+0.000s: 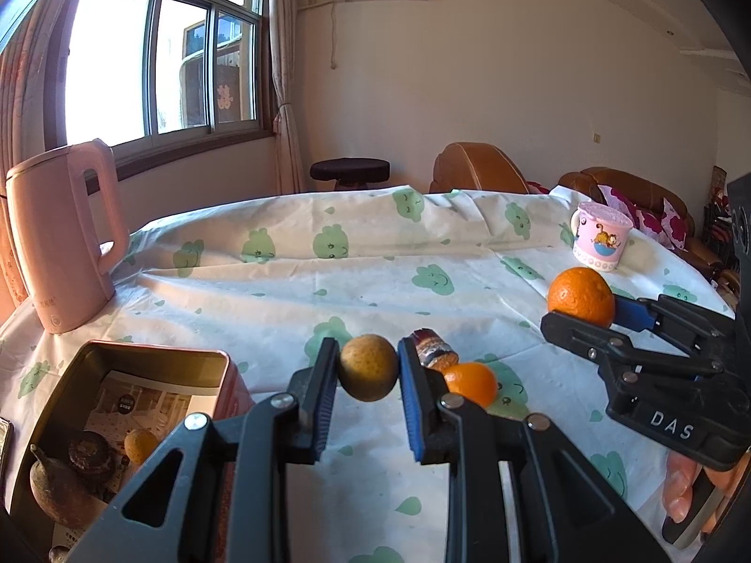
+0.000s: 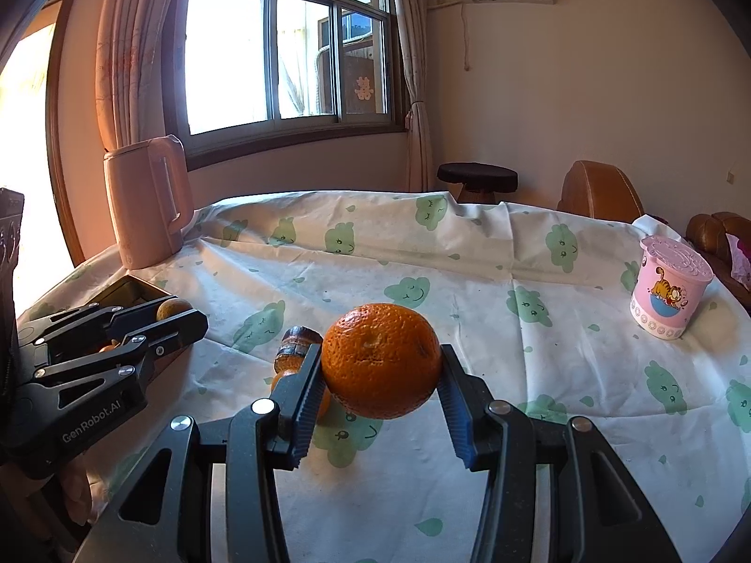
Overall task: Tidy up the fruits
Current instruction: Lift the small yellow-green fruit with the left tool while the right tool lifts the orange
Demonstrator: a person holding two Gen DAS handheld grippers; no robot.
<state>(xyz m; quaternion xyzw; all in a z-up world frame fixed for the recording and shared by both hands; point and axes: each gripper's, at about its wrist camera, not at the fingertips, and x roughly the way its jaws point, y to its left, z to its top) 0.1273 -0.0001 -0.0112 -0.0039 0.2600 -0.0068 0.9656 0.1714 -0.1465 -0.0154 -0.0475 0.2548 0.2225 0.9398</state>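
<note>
Lots of bare room on the white tablecloth with green cloud shapes (image 2: 469, 281), in the middle and toward the far edge. On the left, a tall pink plastic kettle (image 1: 61, 239) in the way at the table's edge. In front of it, an open pink metal tin (image 1: 141, 375), partly filled. Near the middle, a small orange mandarin (image 1: 471, 382) and a dark brown wrapped roll (image 1: 432, 347), touching each other, blocking the low path there. Far right, a pink cartoon cup with a lid (image 2: 669, 291), well apart from the rest.
</note>
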